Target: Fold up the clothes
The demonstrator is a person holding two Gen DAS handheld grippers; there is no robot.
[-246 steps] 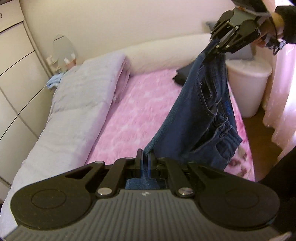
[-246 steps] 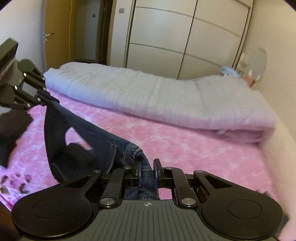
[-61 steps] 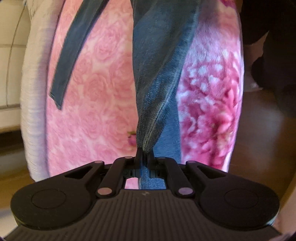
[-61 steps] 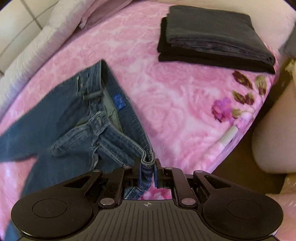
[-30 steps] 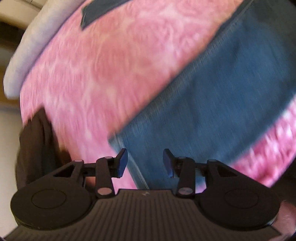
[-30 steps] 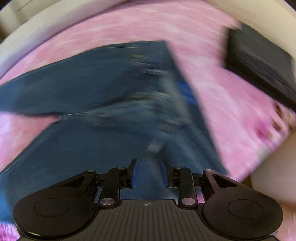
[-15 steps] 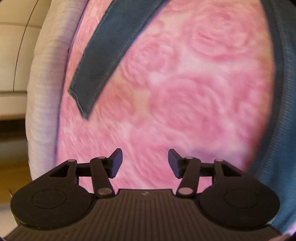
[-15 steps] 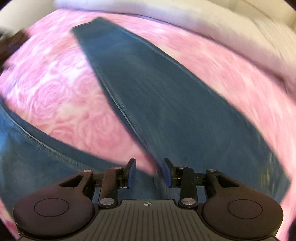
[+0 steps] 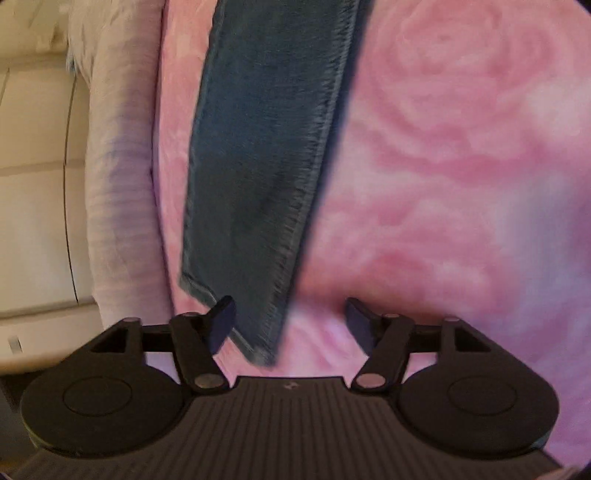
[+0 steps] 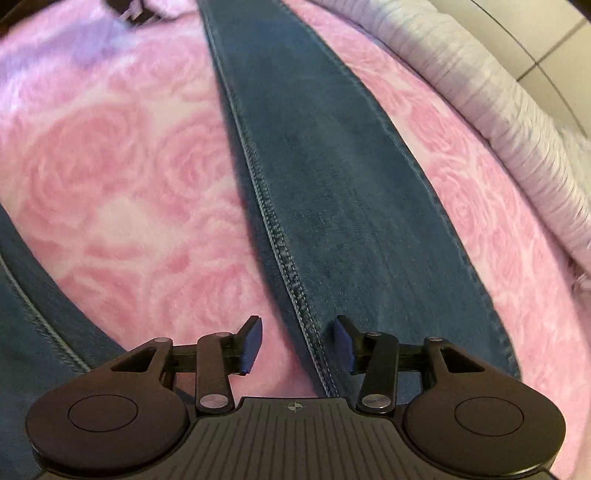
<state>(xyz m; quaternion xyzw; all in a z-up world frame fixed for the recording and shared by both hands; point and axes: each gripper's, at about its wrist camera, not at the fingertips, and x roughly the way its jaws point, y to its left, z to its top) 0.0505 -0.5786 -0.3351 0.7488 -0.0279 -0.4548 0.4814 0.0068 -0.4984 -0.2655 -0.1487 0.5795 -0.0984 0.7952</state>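
Note:
Blue jeans lie spread flat on a pink rose-patterned blanket (image 9: 461, 166). In the left wrist view one jeans leg (image 9: 258, 166) runs down to its hem, which ends between the fingers of my left gripper (image 9: 290, 319); that gripper is open and holds nothing. In the right wrist view the same leg (image 10: 332, 177) runs away from my right gripper (image 10: 297, 341), which is open with the leg's stitched seam between its fingers. The other leg (image 10: 26, 314) shows at the lower left. The left gripper (image 10: 129, 9) is just visible at the far end of the leg.
A rolled pale lilac duvet (image 9: 118, 166) lies along the far side of the bed, also in the right wrist view (image 10: 517, 99). Cream wardrobe doors (image 9: 33, 184) stand beyond it.
Both grippers let go of the jeans about a second ago. Since then they have moved over the far leg, the left to its hem, the right to its seam, and both opened wider.

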